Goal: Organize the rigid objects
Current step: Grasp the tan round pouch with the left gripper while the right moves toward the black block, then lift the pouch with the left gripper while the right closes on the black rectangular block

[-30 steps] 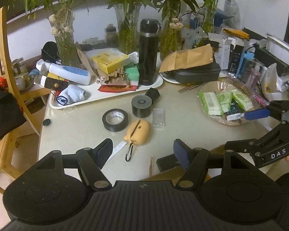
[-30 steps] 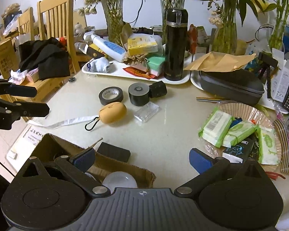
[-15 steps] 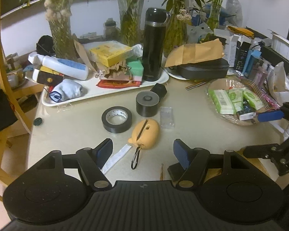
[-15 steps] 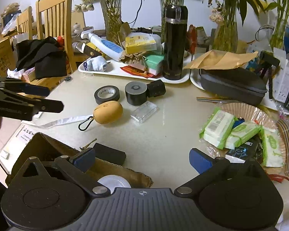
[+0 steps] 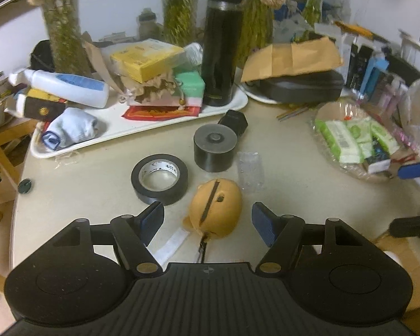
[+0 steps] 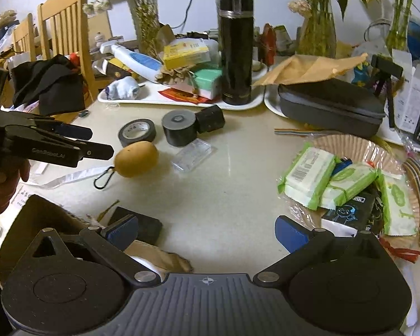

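Note:
A tan rubber case [image 5: 217, 207] with a black carabiner lies on the table between the open jaws of my left gripper [image 5: 208, 219]; it also shows in the right wrist view [image 6: 136, 159]. Just beyond it lie a black tape roll [image 5: 159, 179], a grey cylinder [image 5: 215, 148], a small black block [image 5: 233, 121] and a clear plastic box [image 5: 250, 173]. In the right wrist view the left gripper [image 6: 98, 142] reaches in from the left, close to the case. My right gripper [image 6: 207, 231] is open and empty above a brown cardboard box [image 6: 44, 215] at the table's near edge.
A white tray [image 5: 120, 133] at the back holds a black flask [image 5: 219, 42], bottle, boxes and a sock. A black zip case [image 6: 330, 106] and a paper basket of wipe packs [image 6: 347, 173] sit right. Wooden chairs [image 6: 61, 33] stand left. Vases line the wall.
My left gripper has moved forward over the table, so the tan case now lies between its open fingers. My right gripper has stayed nearly still above the cardboard box.

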The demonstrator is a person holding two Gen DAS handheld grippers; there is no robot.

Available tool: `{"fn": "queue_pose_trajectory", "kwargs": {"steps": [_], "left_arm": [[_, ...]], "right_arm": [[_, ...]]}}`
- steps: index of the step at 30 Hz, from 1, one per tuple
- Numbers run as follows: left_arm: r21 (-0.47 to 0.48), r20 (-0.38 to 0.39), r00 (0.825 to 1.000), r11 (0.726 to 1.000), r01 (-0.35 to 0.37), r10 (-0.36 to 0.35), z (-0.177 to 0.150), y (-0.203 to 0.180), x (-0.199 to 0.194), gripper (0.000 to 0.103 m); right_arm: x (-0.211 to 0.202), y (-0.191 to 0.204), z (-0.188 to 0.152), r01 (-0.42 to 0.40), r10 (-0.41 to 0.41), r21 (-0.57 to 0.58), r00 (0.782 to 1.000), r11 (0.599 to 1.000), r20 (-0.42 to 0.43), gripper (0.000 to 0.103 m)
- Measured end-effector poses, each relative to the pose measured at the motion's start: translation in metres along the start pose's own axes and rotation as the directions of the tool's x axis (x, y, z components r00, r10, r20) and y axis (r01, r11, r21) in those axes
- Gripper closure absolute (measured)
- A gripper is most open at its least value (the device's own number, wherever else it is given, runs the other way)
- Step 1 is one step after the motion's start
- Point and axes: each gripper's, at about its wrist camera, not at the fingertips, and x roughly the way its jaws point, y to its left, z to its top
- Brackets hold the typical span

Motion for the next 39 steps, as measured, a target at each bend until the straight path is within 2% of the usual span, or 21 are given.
{"fn": "queue_pose_trajectory", "kwargs": {"steps": [7, 12, 15, 19, 21, 22, 24, 27, 30, 39], "left_arm": [[0.068, -0.089, 0.995, 0.997, 0.044, -0.038, 0.012, 0.002, 0.038, 0.034], [0.033, -0.162, 0.983, 0.995, 0.095, -0.088, 0.018, 0.006, 0.061, 0.035], [0.002, -0.199, 0.975, 0.995, 0.102, -0.100, 0.022, 0.011, 0.070, 0.035], [-0.052, -0.263, 0.956, 0.991, 0.122, -0.131, 0.026, 0.017, 0.083, 0.036], [-0.049, -0.277, 0.952, 0.992, 0.118, -0.127, 0.028, 0.015, 0.086, 0.039], [-0.055, -0.285, 0.950, 0.991, 0.119, -0.130, 0.030, 0.014, 0.086, 0.046], [-0.070, -0.292, 0.947, 0.991, 0.116, -0.132, 0.033, 0.011, 0.087, 0.048], [-0.022, -0.284, 0.954, 0.996, 0.090, -0.093, 0.030, 0.001, 0.086, 0.049], [-0.024, -0.267, 0.960, 0.997, 0.076, -0.080, 0.026, 0.000, 0.080, 0.049], [-0.058, -0.170, 0.983, 0.997, 0.059, -0.068, 0.023, 0.009, 0.029, 0.049]], "right_arm": [[0.008, -0.013, 0.000, 0.007, -0.007, 0.014, 1.000, 1.000, -0.014, 0.000], [0.010, -0.021, 0.000, 0.017, -0.017, 0.017, 1.000, 1.000, -0.020, 0.000], [0.009, -0.023, 0.001, 0.019, -0.019, 0.016, 1.000, 1.000, -0.021, 0.000], [0.009, -0.024, 0.002, 0.025, -0.025, 0.011, 0.999, 1.000, -0.021, 0.000], [0.009, -0.023, 0.003, 0.028, -0.028, 0.009, 0.999, 1.000, -0.020, 0.000], [0.009, -0.023, 0.004, 0.029, -0.028, 0.008, 0.999, 1.000, -0.021, 0.000], [0.009, -0.023, 0.005, 0.030, -0.030, 0.009, 0.999, 1.000, -0.020, 0.000], [0.008, -0.022, 0.006, 0.028, -0.027, 0.013, 0.999, 1.000, -0.017, 0.000], [0.005, -0.020, 0.008, 0.026, -0.026, 0.004, 1.000, 1.000, -0.012, 0.000], [0.011, -0.013, 0.019, -0.003, 0.003, 0.003, 1.000, 1.000, -0.010, 0.000]]}}
